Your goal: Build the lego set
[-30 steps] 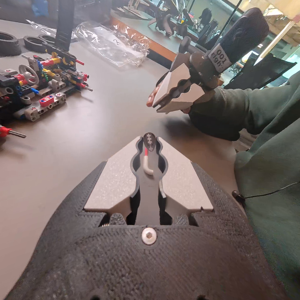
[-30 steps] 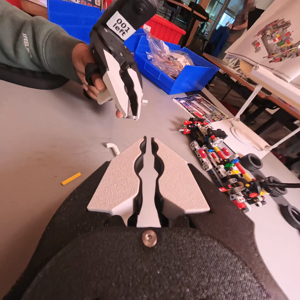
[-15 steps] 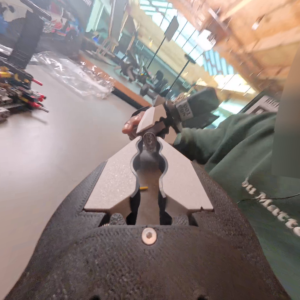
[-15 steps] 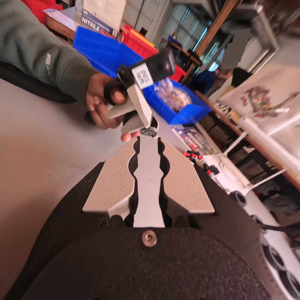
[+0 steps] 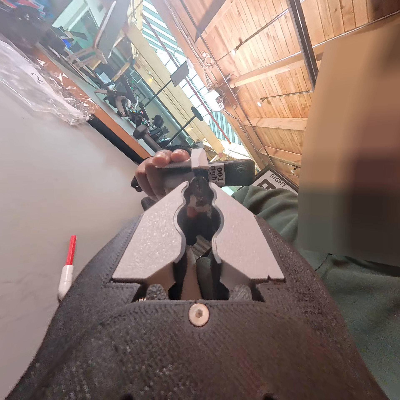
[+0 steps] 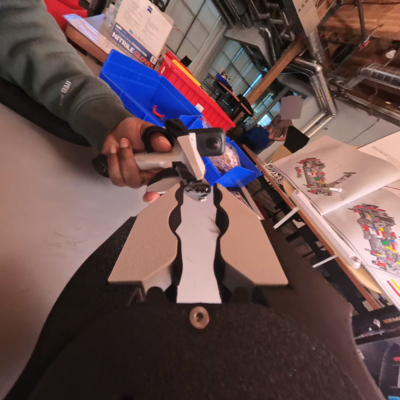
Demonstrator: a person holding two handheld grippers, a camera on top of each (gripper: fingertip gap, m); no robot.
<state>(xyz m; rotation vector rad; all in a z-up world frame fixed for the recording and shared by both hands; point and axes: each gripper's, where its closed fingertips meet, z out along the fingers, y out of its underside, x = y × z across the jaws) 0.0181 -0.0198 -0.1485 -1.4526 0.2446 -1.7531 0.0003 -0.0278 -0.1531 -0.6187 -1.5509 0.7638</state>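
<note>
Grey worktable [image 6: 54, 205]: left gripper [image 5: 199, 184] clamps small dark oval part [image 5: 200, 190] at fingertips; right gripper [image 6: 197, 188] parted, its 2 tips flanking that part

Your two wrist cameras face each other up close, tilted; both see the small dark part [image 5: 200, 190] between them.

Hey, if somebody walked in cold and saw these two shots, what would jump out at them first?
Probably the two claws meeting tip to tip above the grey table: the left claw pinches a small dark oval toy part, and the right claw stands open around that same part. Next, the bright blue bins behind them, and the red-and-white pin lying on the table.
</note>
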